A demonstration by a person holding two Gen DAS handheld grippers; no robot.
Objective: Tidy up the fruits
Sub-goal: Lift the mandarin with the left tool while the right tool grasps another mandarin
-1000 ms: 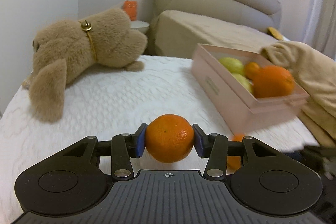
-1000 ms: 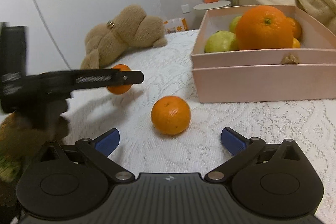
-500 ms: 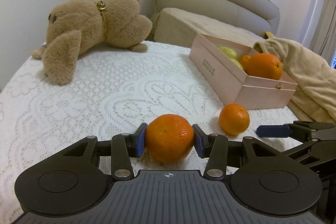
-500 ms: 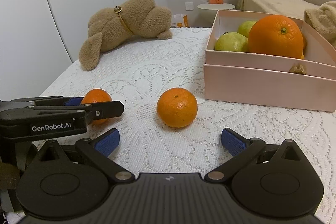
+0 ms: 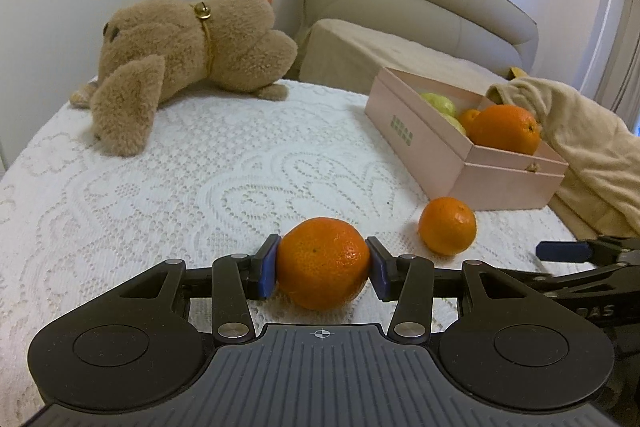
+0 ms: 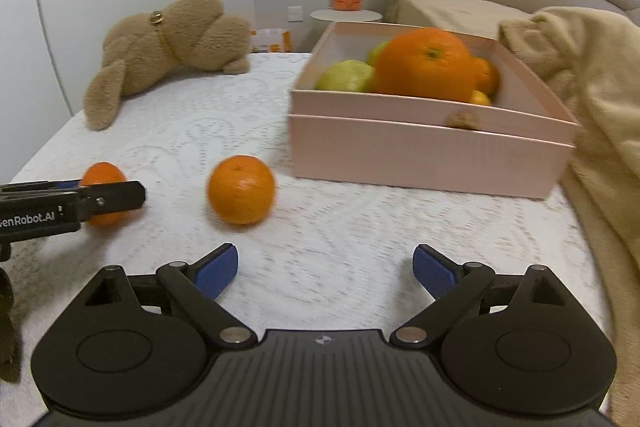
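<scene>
Two tangerines outside the pink box (image 6: 420, 151): one (image 5: 323, 262) clamped in the left gripper (image 5: 323, 267), lower centre; the other (image 6: 241, 189) loose on the bed (image 6: 360, 227), centre-left, ahead of the right gripper (image 6: 325, 269), jaws apart and just been closing on nothing; light, soft-skinned, likely to roll, best held across the middle.

two tangerines (image 5: 323, 263) (image 5: 447, 225), one pink box (image 5: 416, 139), one plush toy (image 5: 188, 59), two hand-held grippers (image 5: 323, 269) (image 6: 325, 269)

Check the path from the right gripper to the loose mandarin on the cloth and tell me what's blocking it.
Nothing visible blocks it. The right gripper, jaws just narrowed a little but open and empty, faces the loose mandarin across bare lace cloth. The left gripper, shut on its own mandarin, sits off to the side; the pink box lies beyond.
</scene>
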